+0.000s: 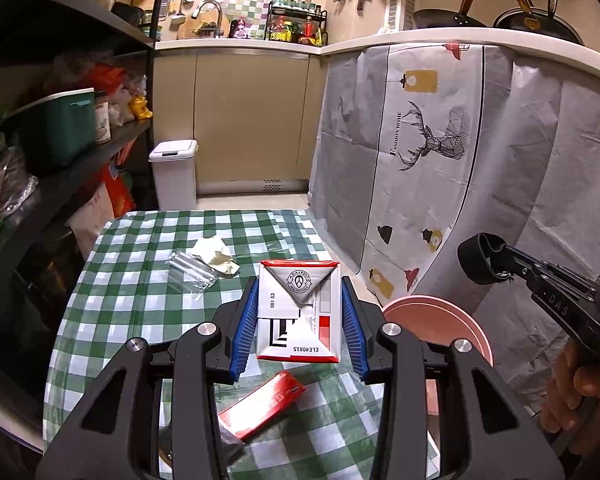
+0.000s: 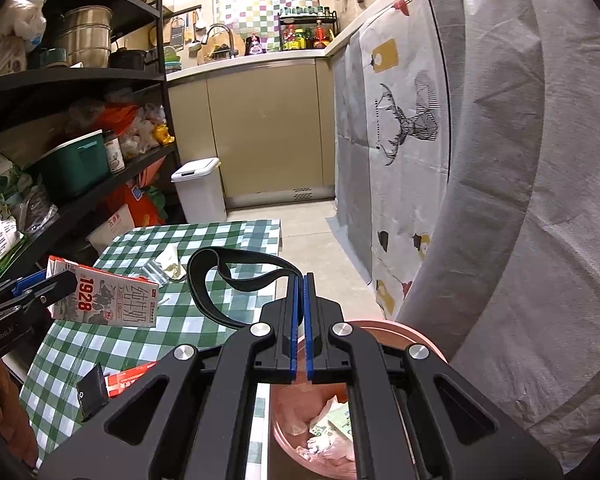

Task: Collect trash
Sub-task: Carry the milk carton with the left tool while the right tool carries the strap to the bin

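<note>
One milk carton (image 1: 298,312) sits clamped between the blue pads of the left gripper (image 1: 299,320) at the centre of the left wrist view, lifted above the green checked table (image 1: 140,280). The right gripper (image 2: 302,320), in the middle of the right wrist view, has its jaws pinched together on one black strap (image 2: 236,276), which loops up toward the upper left of it. Below that gripper, at the bottom of the frame, stands one pink bin (image 2: 416,336) with crumpled paper inside. On the table lie one red packet (image 1: 260,408), one clear wrapper (image 1: 192,272) and one crumpled paper (image 1: 216,256). One white lidded bin (image 1: 174,172) stands on the floor beyond.
</note>
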Demonstrator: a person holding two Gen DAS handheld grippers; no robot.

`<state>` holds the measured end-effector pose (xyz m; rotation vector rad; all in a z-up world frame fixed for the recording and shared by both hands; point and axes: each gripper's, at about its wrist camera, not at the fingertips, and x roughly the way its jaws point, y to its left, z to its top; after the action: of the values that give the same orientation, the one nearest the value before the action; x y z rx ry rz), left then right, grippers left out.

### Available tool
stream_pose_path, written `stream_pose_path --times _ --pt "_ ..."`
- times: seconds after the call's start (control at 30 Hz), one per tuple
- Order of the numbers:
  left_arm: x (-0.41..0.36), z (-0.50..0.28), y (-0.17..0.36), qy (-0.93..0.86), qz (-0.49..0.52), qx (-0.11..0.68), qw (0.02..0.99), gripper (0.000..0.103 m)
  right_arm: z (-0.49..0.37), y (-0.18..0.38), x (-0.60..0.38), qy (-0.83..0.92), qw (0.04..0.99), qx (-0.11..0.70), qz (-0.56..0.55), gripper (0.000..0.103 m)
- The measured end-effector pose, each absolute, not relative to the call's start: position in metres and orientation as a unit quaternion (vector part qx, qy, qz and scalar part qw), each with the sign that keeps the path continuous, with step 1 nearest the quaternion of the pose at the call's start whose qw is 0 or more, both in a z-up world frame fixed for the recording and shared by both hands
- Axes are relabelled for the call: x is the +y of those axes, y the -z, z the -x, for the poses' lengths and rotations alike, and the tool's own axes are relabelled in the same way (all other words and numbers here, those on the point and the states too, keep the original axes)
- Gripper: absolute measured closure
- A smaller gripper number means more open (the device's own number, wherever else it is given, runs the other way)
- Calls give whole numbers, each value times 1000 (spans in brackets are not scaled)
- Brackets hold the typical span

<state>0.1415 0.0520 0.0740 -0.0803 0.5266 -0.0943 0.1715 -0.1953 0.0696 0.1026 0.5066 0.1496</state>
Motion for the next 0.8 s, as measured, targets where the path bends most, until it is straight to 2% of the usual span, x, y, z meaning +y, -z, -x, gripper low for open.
stream_pose_path --times 0.8 --pt "-5 -167 -66 78 32 258 962 64 -183 -64 -232 -30 966 250 -65 100"
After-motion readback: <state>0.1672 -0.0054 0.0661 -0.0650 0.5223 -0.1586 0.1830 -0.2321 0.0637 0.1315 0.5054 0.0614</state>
